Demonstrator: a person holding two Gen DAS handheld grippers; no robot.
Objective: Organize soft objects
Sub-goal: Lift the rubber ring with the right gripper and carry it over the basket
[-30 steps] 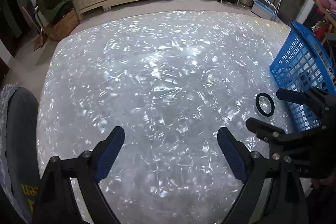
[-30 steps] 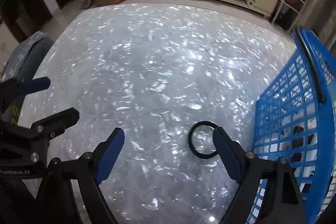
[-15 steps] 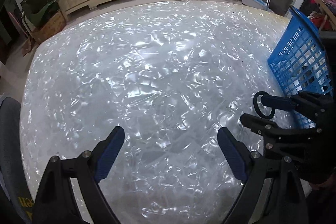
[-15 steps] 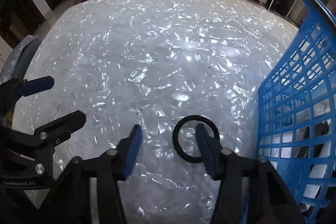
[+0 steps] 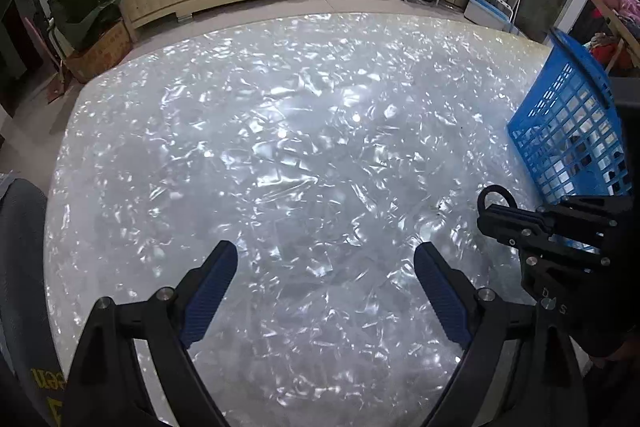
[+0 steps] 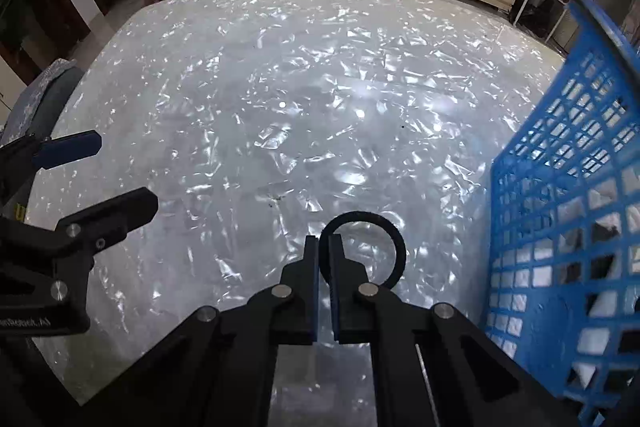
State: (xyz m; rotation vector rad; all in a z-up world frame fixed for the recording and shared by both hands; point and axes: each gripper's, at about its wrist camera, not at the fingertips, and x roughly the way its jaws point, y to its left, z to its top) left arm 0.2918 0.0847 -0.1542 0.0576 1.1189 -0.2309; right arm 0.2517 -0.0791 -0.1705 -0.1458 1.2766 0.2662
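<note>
a: starting at the left of the right wrist view, what was there?
b: the left hand-held gripper (image 6: 82,175) reached in from the left edge, its jaws wide apart with nothing between them, over the shiny crinkled table (image 6: 248,99).

a: and at the lower centre?
b: the right hand-held gripper (image 6: 324,247) had just been closing, and its blue pads were together, pinching the near left side of the black ring (image 6: 394,239). the rest of the ring lay on the table, just ahead and to the right of the fingertips.

a: farther right?
b: the blue basket (image 6: 560,211) stood at the right edge, near the ring but not touching it.

a: in the left wrist view?
b: the spread jaws sat at the bottom, the ring (image 5: 495,190) at the right by the basket (image 5: 568,131).
</note>
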